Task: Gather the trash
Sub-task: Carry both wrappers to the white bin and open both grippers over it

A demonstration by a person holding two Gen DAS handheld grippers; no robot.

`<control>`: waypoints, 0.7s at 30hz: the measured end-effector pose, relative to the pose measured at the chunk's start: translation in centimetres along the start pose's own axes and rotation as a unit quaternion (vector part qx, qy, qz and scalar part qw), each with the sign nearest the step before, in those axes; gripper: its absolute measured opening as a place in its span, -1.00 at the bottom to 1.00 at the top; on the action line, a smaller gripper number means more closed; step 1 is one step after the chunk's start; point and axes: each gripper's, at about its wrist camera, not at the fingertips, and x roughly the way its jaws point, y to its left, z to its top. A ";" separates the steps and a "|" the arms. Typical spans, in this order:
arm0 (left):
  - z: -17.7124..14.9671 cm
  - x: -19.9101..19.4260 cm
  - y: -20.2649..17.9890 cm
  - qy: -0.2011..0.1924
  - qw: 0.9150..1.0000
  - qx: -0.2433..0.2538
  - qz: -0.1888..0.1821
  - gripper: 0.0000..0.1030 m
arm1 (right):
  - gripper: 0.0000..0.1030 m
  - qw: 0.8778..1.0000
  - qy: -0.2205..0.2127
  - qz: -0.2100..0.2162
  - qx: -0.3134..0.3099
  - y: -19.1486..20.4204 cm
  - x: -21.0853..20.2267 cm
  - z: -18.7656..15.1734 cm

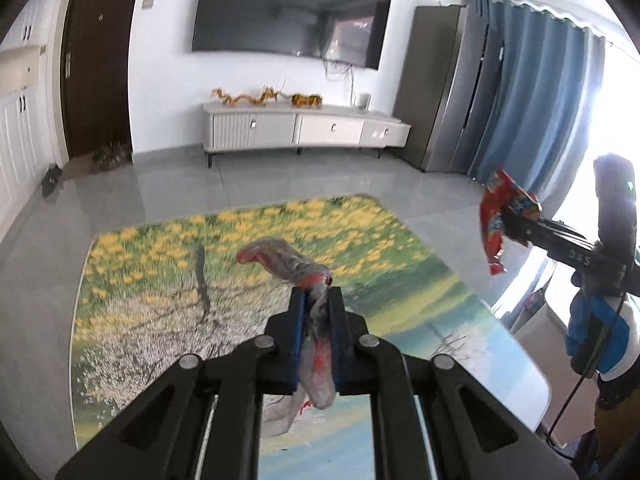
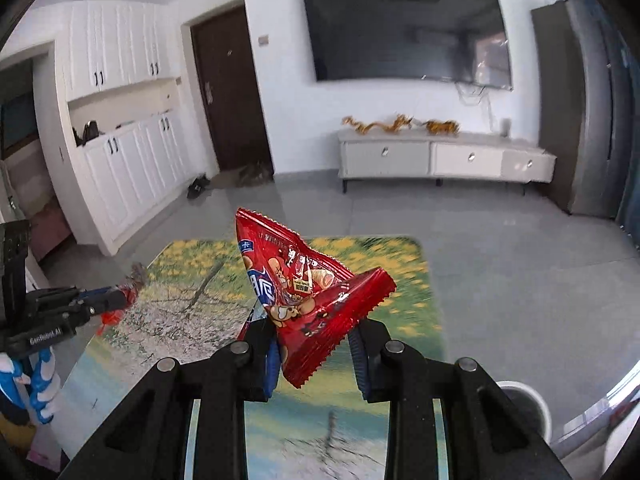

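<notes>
Gripping trash in both claws above the flower-printed counter (image 1: 132,272).
Left claw (image 1: 318,300) is clamped on a crumpled clear-and-red wrapper (image 1: 288,260), long axis running toward 11 o'clock, its lower end blurred. Right claw (image 2: 314,336) pinches a red snack packet (image 2: 304,288), tip toward 11 o'clock. A white bin (image 2: 528,404) at 4 o'clock is cut off, contents hidden.

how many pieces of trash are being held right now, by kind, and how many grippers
red snack wrapper: 1, in the right gripper
clear plastic wrapper with red print: 1, in the left gripper
grippers: 2
total trash: 2
</notes>
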 end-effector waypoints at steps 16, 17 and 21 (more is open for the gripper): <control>5.1 2.3 -14.5 -0.004 0.993 0.088 -0.077 -0.80 | -0.46 0.989 -0.060 -0.111 0.083 -12.0 -10.6 -4.4; 5.1 2.9 -15.4 0.000 0.992 0.093 -0.083 -0.80 | -0.46 0.988 -0.058 -0.115 0.090 -12.9 -10.7 -4.8; 4.8 6.0 -20.0 0.023 0.987 0.115 -0.108 -0.80 | -0.46 0.983 -0.045 -0.127 0.123 -16.6 -10.7 -7.2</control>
